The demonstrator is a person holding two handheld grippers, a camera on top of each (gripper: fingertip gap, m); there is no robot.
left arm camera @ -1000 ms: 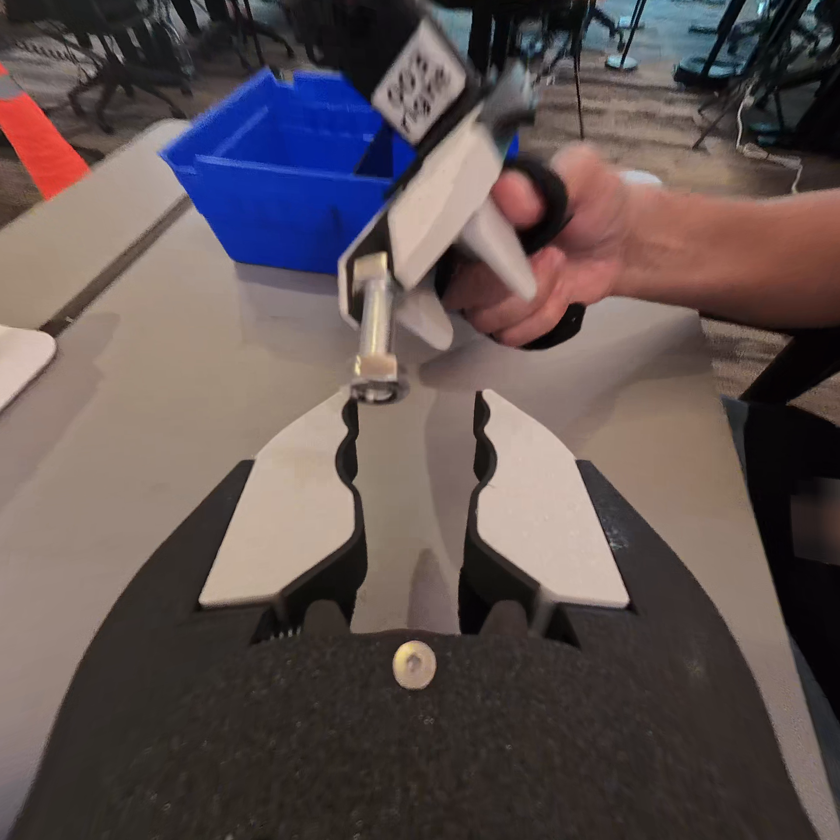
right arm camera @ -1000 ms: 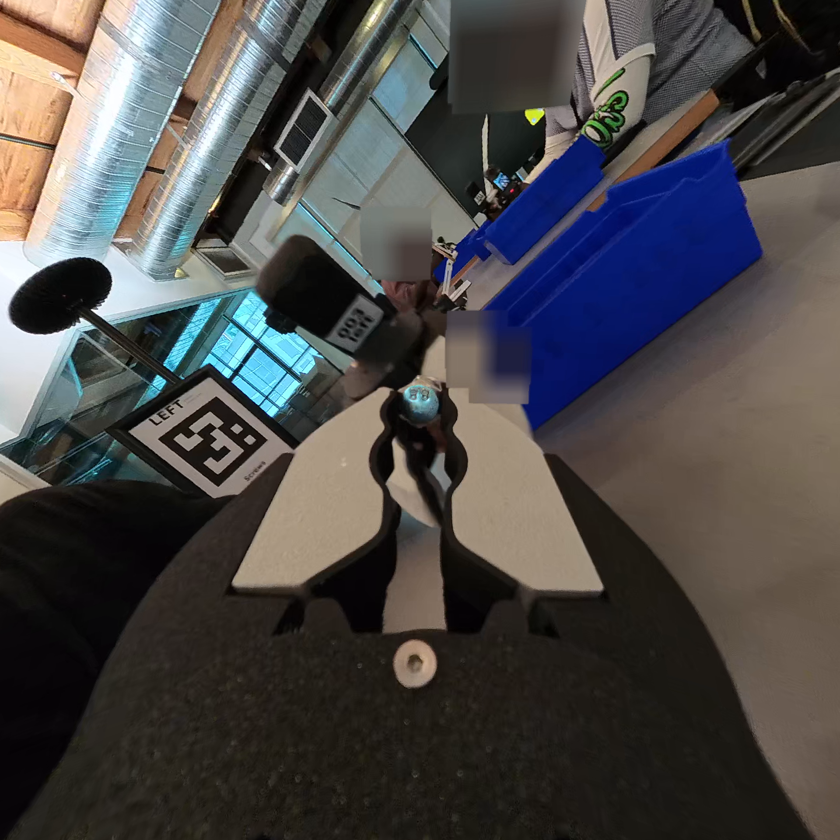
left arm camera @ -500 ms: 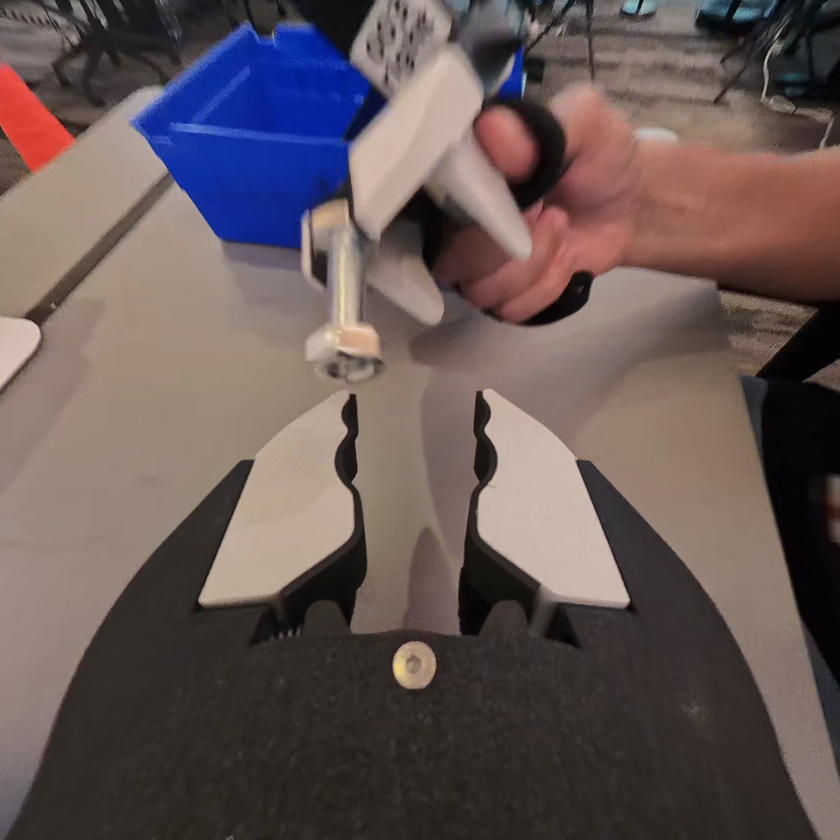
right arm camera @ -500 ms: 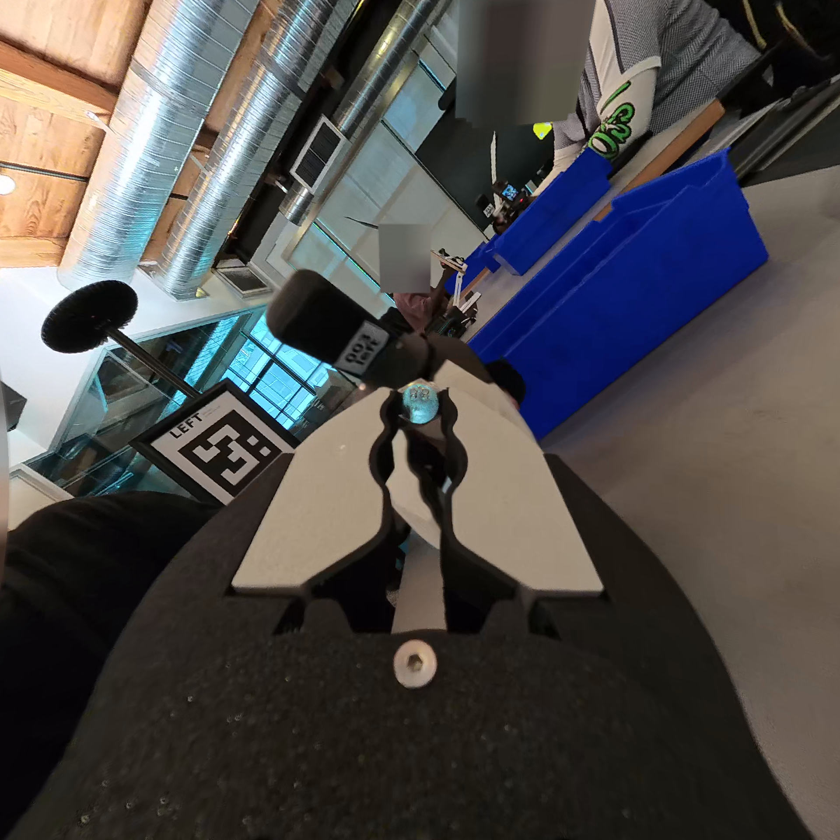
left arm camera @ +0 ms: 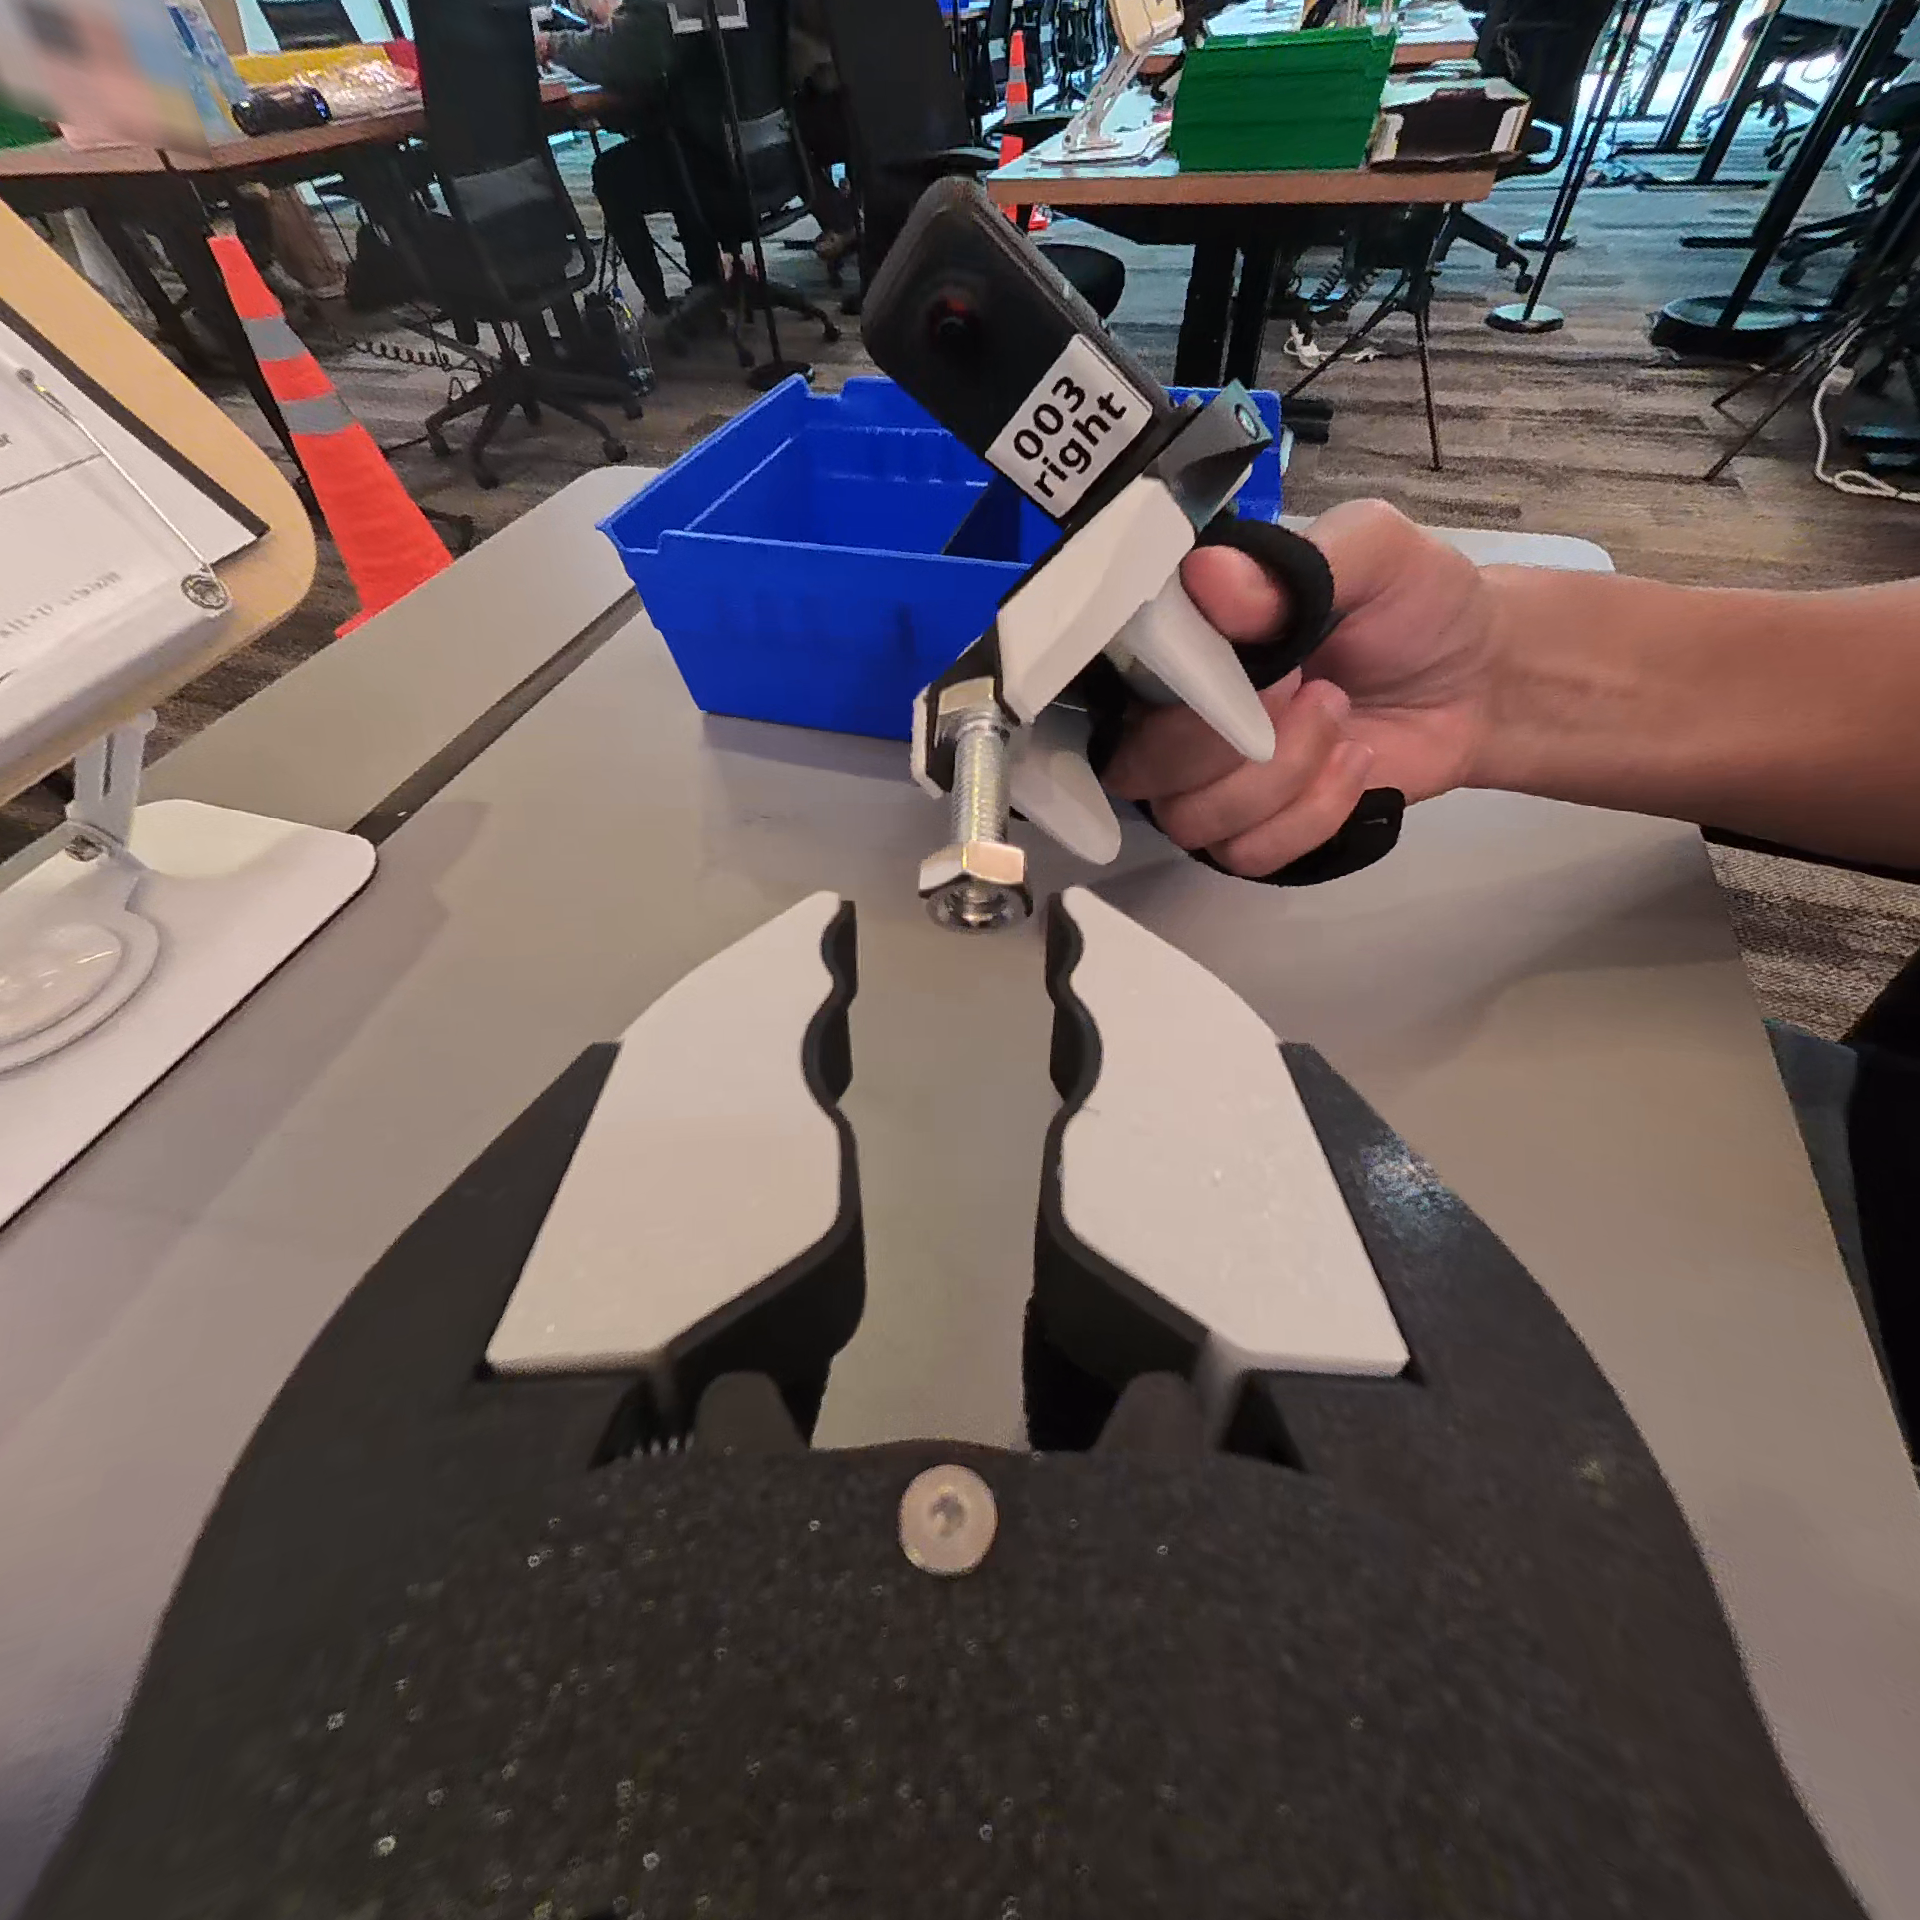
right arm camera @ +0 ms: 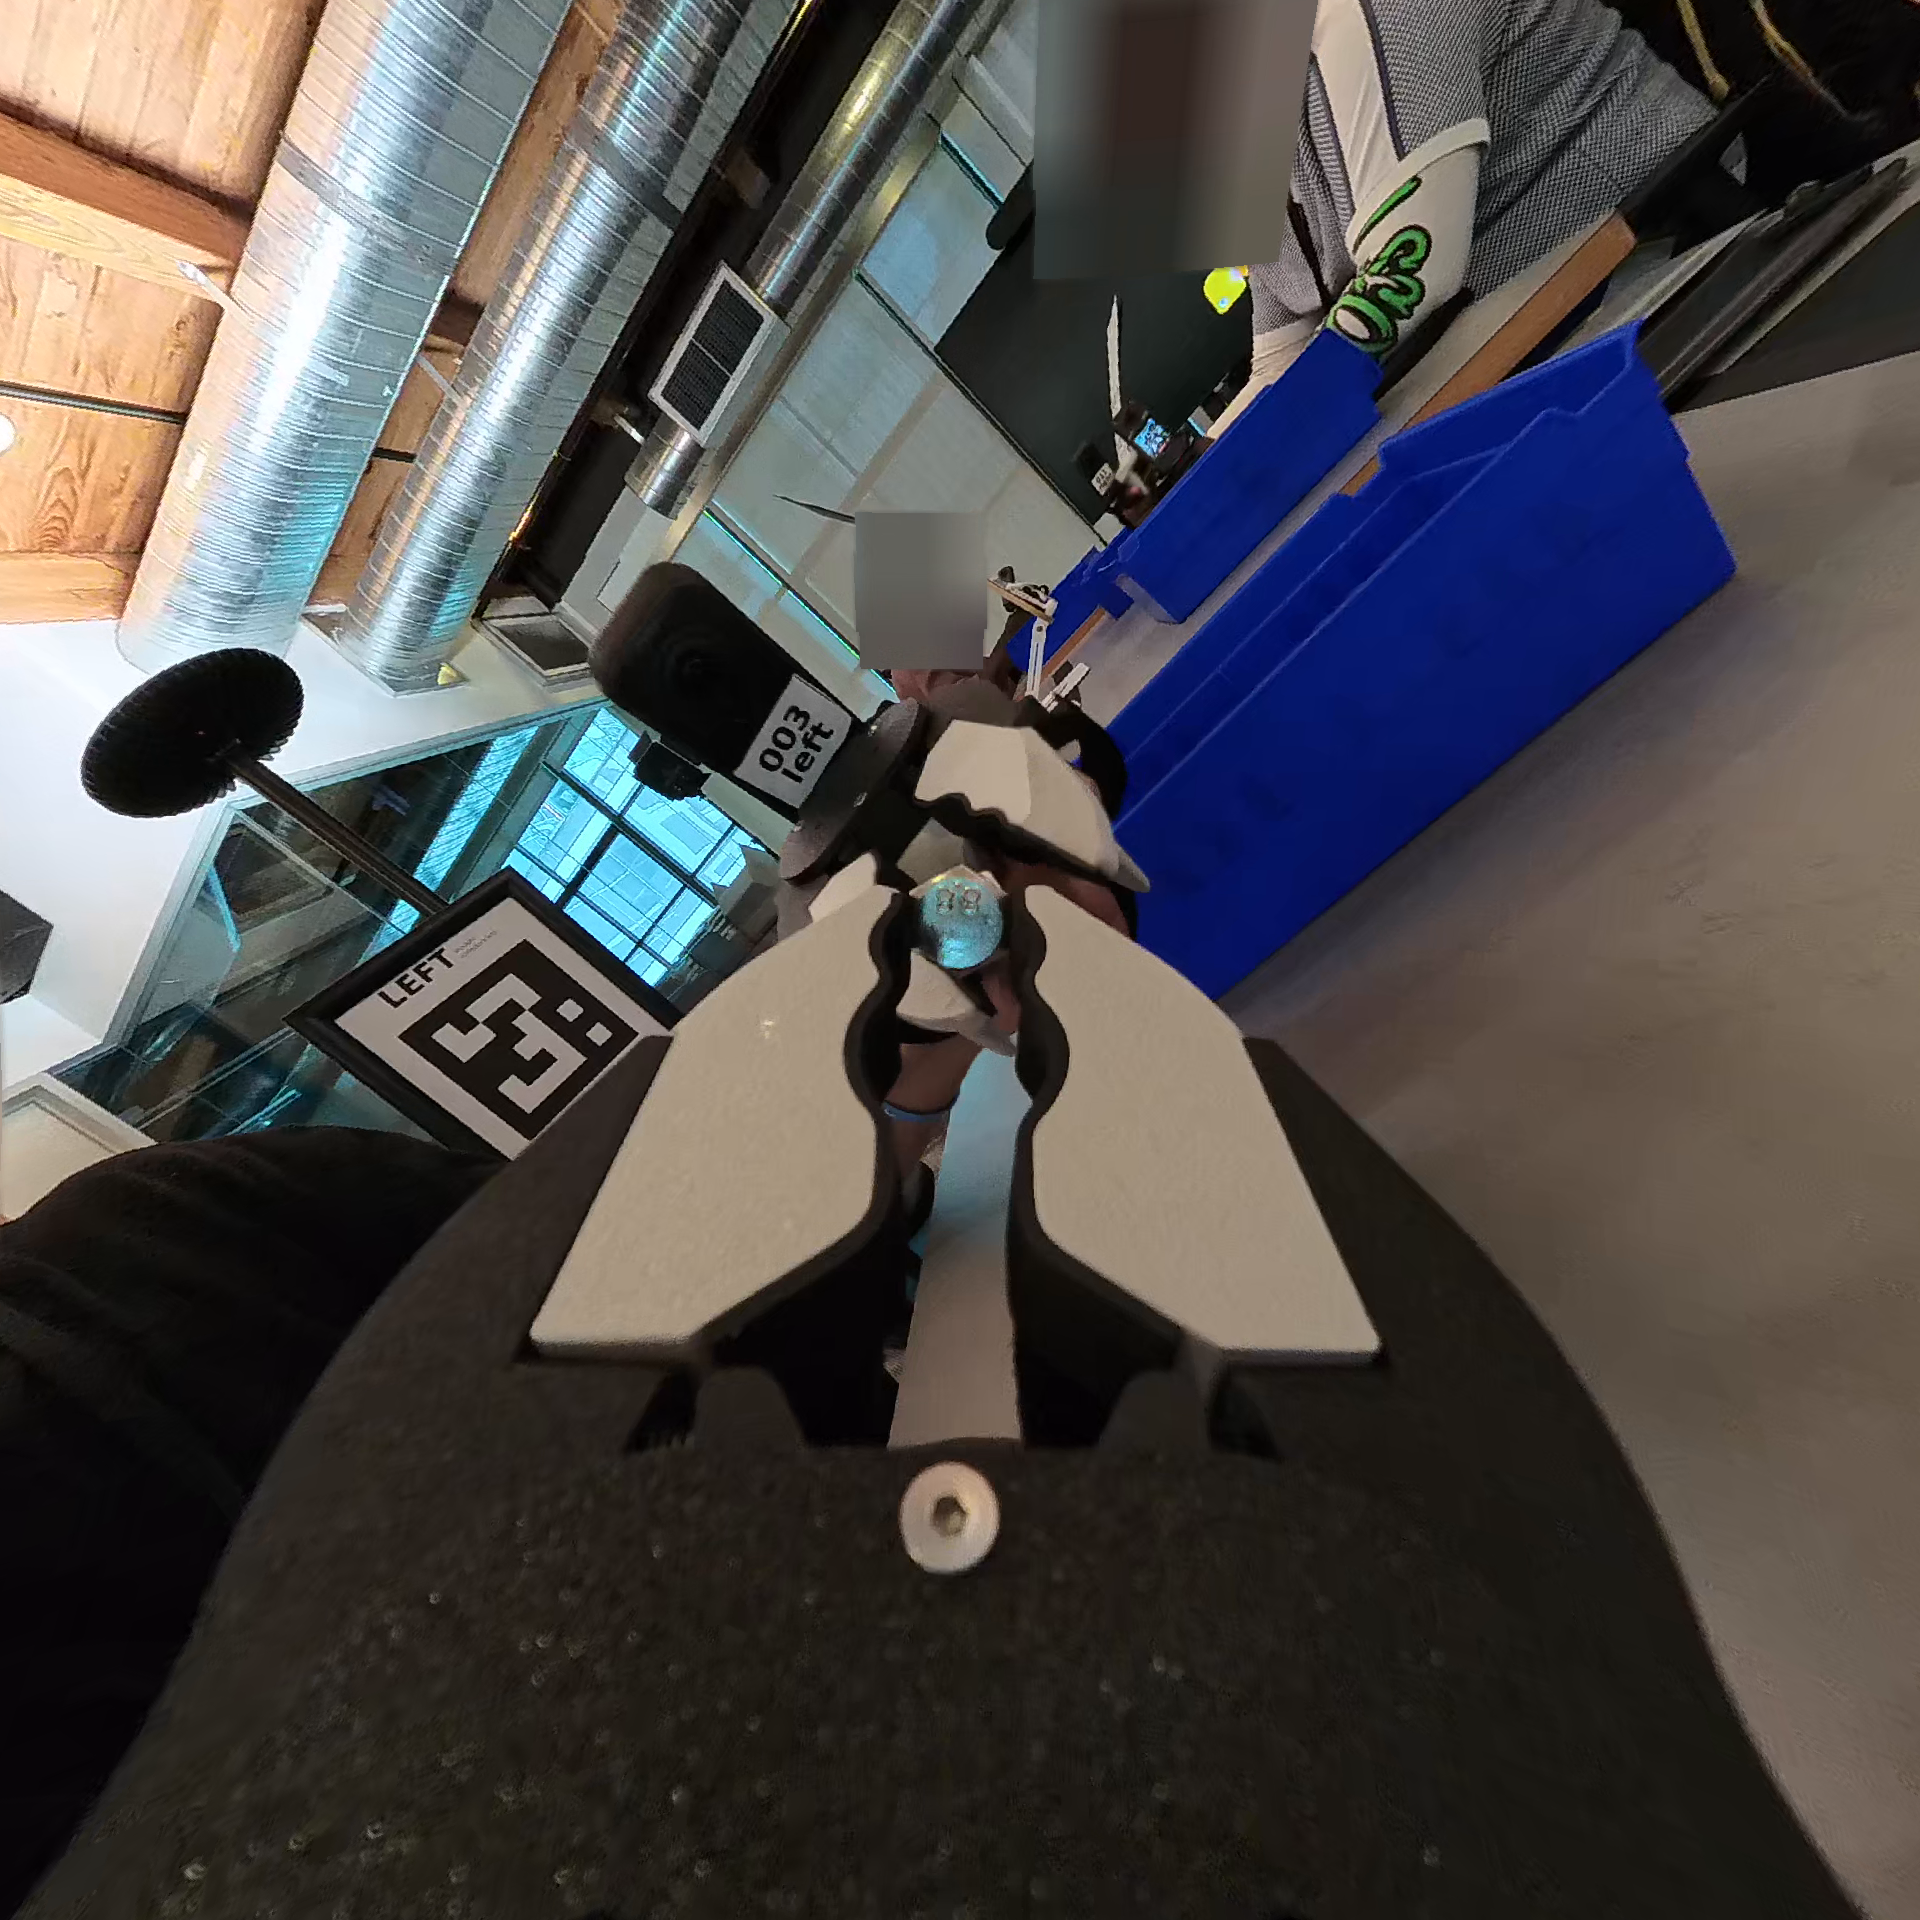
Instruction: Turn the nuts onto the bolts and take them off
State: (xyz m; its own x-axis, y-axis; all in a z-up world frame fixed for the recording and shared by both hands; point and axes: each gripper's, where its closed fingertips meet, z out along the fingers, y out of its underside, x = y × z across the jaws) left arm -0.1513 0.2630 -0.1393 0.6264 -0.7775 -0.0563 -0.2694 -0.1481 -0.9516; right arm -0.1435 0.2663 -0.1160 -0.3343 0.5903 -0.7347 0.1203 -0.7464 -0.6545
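A silver bolt (left arm camera: 980,774) points down towards me in the left wrist view, with a hex nut (left arm camera: 974,878) on its threaded end. My right gripper (left arm camera: 971,717) is shut on the bolt's head, held by a hand. My left gripper (left arm camera: 951,920) is open, and the nut hangs just ahead of the gap between its fingertips, untouched. In the right wrist view my right gripper (right arm camera: 956,920) clamps the bolt head (right arm camera: 958,930) at its tips. The open left gripper (right arm camera: 997,821) shows just beyond it. The nut is hidden in that view.
A blue bin (left arm camera: 831,603) stands on the grey table (left arm camera: 623,831) behind the bolt; it also shows in the right wrist view (right arm camera: 1403,748). A white stand base (left arm camera: 177,914) sits at the left. An orange cone (left arm camera: 312,416) is on the floor beyond. My left and right fingertips are right by each other.
The right gripper has swung the bolt up and left, then back right. The nut now sits centred ahead of my left fingertips instead of at the left one. Both grippers keep their states.
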